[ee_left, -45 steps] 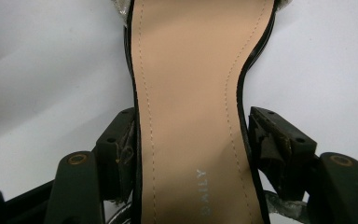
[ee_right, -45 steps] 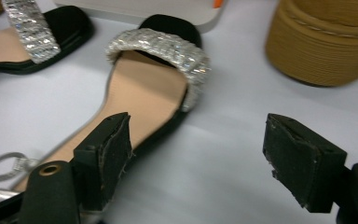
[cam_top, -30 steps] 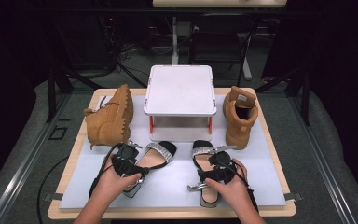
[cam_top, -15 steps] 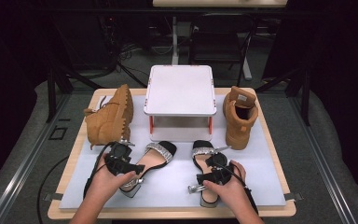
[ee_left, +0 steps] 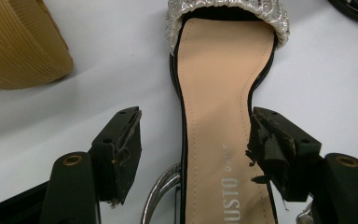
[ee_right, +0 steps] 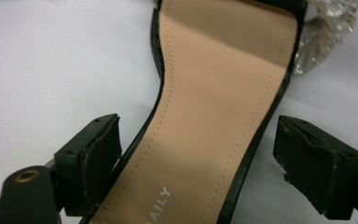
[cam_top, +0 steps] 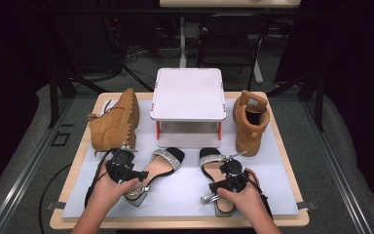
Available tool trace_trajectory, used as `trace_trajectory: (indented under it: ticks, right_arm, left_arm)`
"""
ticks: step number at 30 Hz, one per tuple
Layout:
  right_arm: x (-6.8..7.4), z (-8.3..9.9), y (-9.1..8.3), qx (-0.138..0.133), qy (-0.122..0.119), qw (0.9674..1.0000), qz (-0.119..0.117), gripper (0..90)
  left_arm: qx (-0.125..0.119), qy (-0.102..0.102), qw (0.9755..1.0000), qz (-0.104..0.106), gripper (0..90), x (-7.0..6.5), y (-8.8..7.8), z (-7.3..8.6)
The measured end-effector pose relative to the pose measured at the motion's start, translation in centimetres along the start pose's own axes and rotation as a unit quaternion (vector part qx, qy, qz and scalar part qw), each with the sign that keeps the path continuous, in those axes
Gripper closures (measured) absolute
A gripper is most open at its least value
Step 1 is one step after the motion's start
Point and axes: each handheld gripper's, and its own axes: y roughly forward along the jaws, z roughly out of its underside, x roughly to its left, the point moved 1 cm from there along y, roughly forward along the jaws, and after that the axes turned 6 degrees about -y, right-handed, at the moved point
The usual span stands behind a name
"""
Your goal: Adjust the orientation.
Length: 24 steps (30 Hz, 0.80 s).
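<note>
At a table spread with a white mat [cam_top: 175, 195], a person lowers two hand-held grippers over a pair of black sandals with glittering toe straps. The left gripper [ee_left: 193, 147] hangs with its jaws apart on either side of the left sandal [ee_left: 223, 93], which lies at the mat's near left, the tan insole running up between the pads; the right-hand pad sits just beside the sole's edge, the other stands off it. The right gripper [ee_right: 198, 149] likewise straddles the right sandal [ee_right: 223, 84], at the mat's near right, jaws wide and seemingly clear of the sole. Behind the sandals stand a white two-level rack [cam_top: 188, 95], a tan boot tipped on its side [cam_top: 114, 122] to the left and an upright tan boot [cam_top: 250, 122] to the right. The step in hand looks like the approach before a double grasp. The next move would call for closing each pair of jaws squarely on the narrow waist of each sole, keeping clear of the loose ankle straps and buckles, before any lift toward the rack.
</note>
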Motion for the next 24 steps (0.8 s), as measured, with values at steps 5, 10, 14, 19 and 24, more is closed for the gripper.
trace_trajectory:
  ticks: [5, 10, 14, 19, 24]
  right_arm:
    - [-0.9, 0.6, -0.6, 0.003, 0.002, 0.9999, -0.012, 24.3]
    - [-1.2, 1.2, -1.4, -0.003, -0.011, 0.9999, -0.009, 36.5]
    - [-1.3, 1.4, -1.5, -0.008, -0.028, 0.9996, 0.0, 37.4]
    - [-1.8, 1.6, -1.5, -0.026, -0.037, 0.9989, -0.012, 38.0]
    - [-2.0, 1.3, -1.3, -0.032, -0.046, 0.9983, -0.015, 38.4]
  left_arm:
    - [-0.002, -0.001, 1.0, 0.002, 34.4, 0.0, -0.1, 0.0]
    - [-0.004, -0.004, 1.0, 0.002, 34.4, 0.2, -0.2, 0.0]
    - [-0.004, -0.007, 1.0, 0.005, 34.3, 0.2, -0.3, 0.0]
    - [-0.005, -0.005, 1.0, 0.006, 34.4, 0.2, -0.3, 0.0]
    - [-0.003, -0.001, 1.0, 0.004, 34.3, 0.2, -0.2, 0.0]
